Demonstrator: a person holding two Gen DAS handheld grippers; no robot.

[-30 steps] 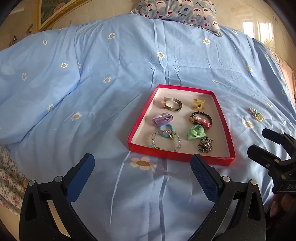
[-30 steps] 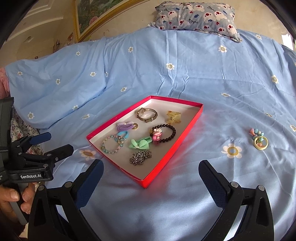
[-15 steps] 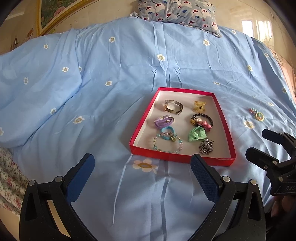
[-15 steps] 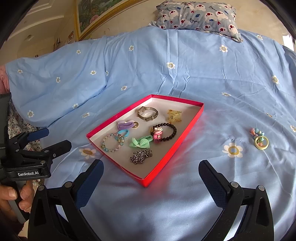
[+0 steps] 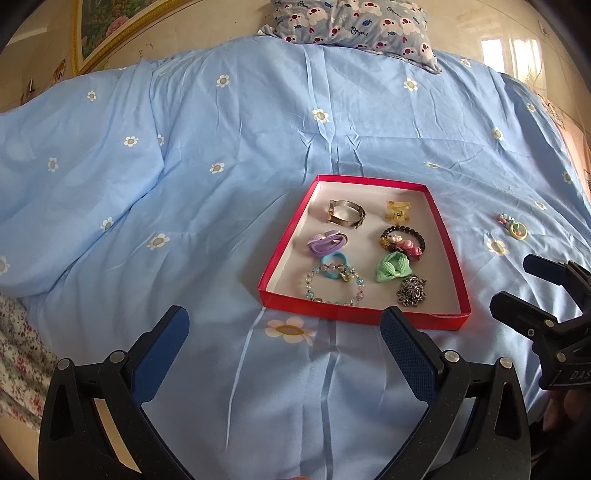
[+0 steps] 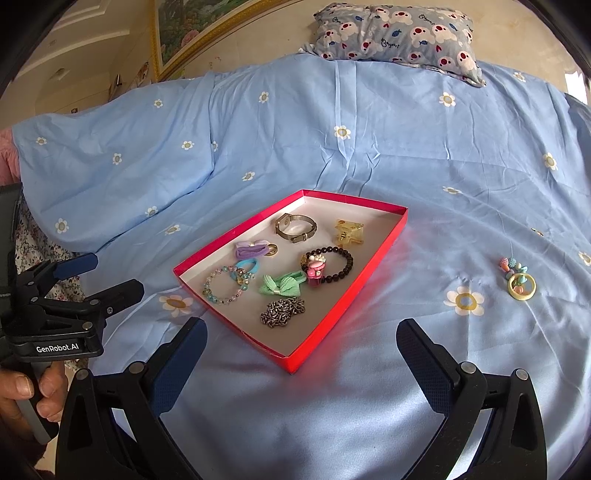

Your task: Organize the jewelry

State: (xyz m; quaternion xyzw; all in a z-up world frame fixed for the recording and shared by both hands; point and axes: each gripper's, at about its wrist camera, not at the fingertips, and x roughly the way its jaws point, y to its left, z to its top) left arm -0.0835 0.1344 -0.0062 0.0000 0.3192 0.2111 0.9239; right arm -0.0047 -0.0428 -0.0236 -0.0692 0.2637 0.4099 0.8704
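Note:
A red tray [image 5: 457,271] [image 6: 369,273] lies on the blue bedspread and holds several pieces: a metal watch band [image 5: 345,214], a yellow clip [image 5: 397,211], a black bead bracelet [image 6: 328,265], a green bow [image 6: 282,285], a dark chain [image 6: 282,312] and a glass bead bracelet [image 5: 334,286]. A small charm ring [image 5: 513,228] [image 6: 520,284] lies on the spread to the right of the tray. My left gripper [image 5: 284,332] is open and empty in front of the tray. My right gripper [image 6: 301,339] is open and empty near the tray's front corner.
A patterned pillow [image 6: 397,31] lies at the head of the bed. A framed picture [image 6: 207,29] leans on the wall at the back left. The bed's left edge shows a floral sheet [image 5: 18,354].
Both views have shifted slightly, so the tray sits a little farther from the fingers. Both grippers stay open and nothing in the tray has moved.

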